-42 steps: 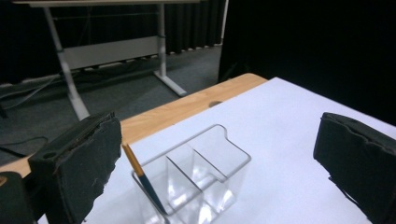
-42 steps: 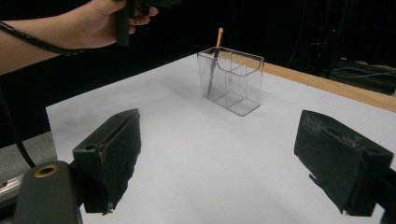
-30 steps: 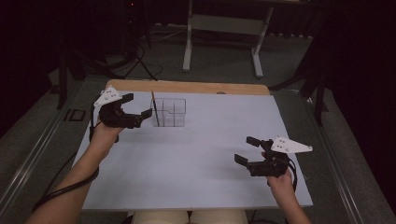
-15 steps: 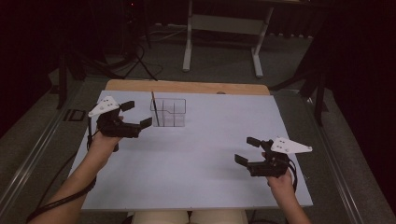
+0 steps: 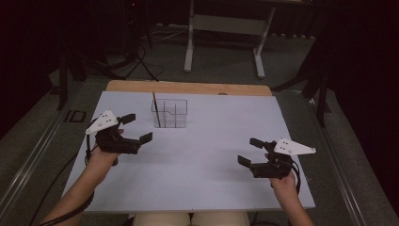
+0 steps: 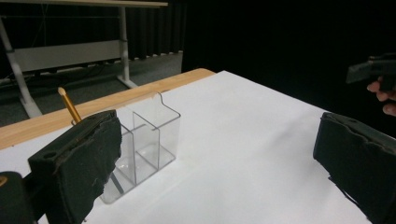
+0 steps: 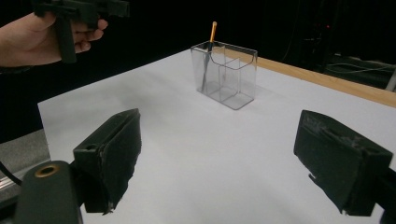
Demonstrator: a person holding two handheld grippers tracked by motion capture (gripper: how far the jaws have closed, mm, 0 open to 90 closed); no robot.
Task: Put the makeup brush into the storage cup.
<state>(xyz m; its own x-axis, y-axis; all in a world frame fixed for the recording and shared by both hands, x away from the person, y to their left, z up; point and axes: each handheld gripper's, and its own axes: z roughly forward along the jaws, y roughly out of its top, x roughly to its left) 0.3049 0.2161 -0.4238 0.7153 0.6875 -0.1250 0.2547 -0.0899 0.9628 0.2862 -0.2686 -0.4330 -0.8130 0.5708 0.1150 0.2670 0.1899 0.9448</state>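
While clear plastic divided organizer (image 5: 170,113) stands far-centre, thin orange-tipped stick (image 5: 155,109) leans in left compartment; left gripper (image 5: 136,128), right gripper (image 5: 250,151) wide open, empty.

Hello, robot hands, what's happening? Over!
Left gripper open, empty. Right gripper open, empty. Pencil standing in clear organizer. Nothing in the way.

A white-topped table (image 5: 197,165) with a wooden far edge carries a clear divided holder (image 5: 170,113).
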